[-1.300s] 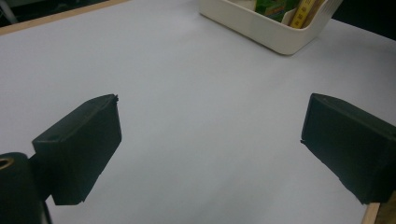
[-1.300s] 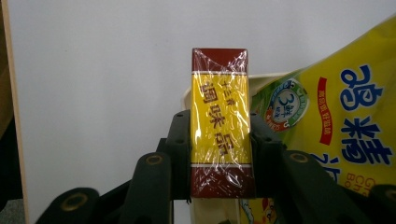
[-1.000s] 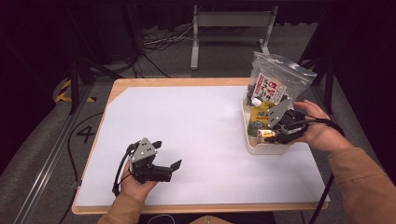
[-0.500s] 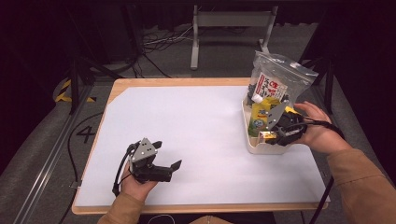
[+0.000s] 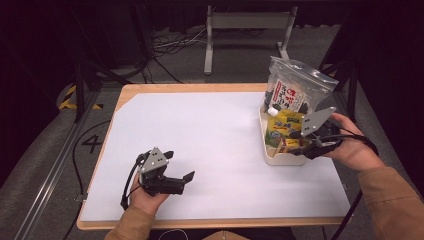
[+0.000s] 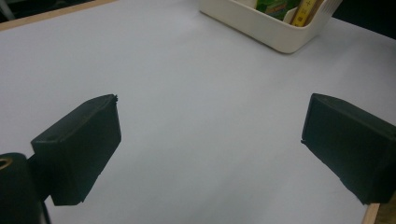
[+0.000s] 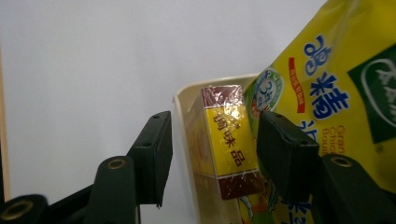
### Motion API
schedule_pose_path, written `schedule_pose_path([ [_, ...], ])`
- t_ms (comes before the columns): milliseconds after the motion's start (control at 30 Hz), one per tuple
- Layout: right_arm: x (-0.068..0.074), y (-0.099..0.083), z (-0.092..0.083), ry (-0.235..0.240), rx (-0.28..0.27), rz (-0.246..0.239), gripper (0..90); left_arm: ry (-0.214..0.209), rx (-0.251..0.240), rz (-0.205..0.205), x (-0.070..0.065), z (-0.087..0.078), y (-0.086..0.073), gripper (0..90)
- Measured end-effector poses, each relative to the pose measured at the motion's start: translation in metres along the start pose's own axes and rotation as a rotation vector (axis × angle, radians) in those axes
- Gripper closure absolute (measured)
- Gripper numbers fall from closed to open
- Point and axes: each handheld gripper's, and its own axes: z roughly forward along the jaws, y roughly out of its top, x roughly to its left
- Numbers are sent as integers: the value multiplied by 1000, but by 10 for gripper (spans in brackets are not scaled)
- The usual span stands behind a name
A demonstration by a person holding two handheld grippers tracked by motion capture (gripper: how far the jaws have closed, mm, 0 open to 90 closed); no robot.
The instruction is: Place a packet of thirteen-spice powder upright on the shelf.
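Right gripper view has the right gripper [image 7: 212,154] straddling a small yellow box [image 7: 226,142] with dark red ends, which stands just inside the wall of the cream bin [image 7: 184,100] at the middle of the frame. One jaw sits outside the bin wall at lower left, the other stands between the box and the yellow seasoning pouch [image 7: 336,93] that takes up the right side. The jaws have just been opening; a gap shows between each pad and the box, so the gripper is parted and no longer pressing it, though the box is between them. In the high view the same bin [image 5: 285,159] sits at the right edge of the white worktop [image 5: 210,135], already carrying the pouch, the box and a clear zip bag [image 5: 295,90] of dark contents that rises above its rim. The left gripper [image 5: 175,177] lies low at the lower left of that frame, well apart from the bin; the left gripper view shows its jaws wide apart with bare worktop between them. My reading: the box is placed and being released, so the packing looks close to done, with the withdrawal of the right hand left; no loose items lie on the worktop
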Motion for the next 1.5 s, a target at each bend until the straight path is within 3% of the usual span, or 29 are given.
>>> schedule_pose_path([
  [100, 5, -9, -10, -23, -95, 28, 451, -1, 2, 6, 0, 0, 0, 51],
  [300, 17, -23, -23, -69, -191, 42, 412, 0, -4, 10, 0, -1, 1, 51],
  [433, 27, -33, -29, -113, -247, 119, 361, 2, -8, 2, 0, -5, 0, 51],
  [500, 32, -38, -32, -121, -252, 211, 307, 8, -14, -3, 1, -8, -2, 51],
  [700, 45, -49, -33, -197, -290, 254, 194, 21, -21, -10, 7, -18, -6, 51],
  [900, 58, -62, -36, -252, -362, 358, 123, 24, -25, -23, 10, -28, -11, 51],
  [1200, 68, -80, -24, -288, -384, 405, 20, 5, -27, -21, 16, -39, -15, 51],
  [1300, 69, -87, -19, -280, -412, 433, 5, 7, -21, -14, 17, -43, -16, 51],
  [1500, 72, -100, -2, -274, -405, 469, 0, 11, -30, -19, 22, -47, -19, 50],
])
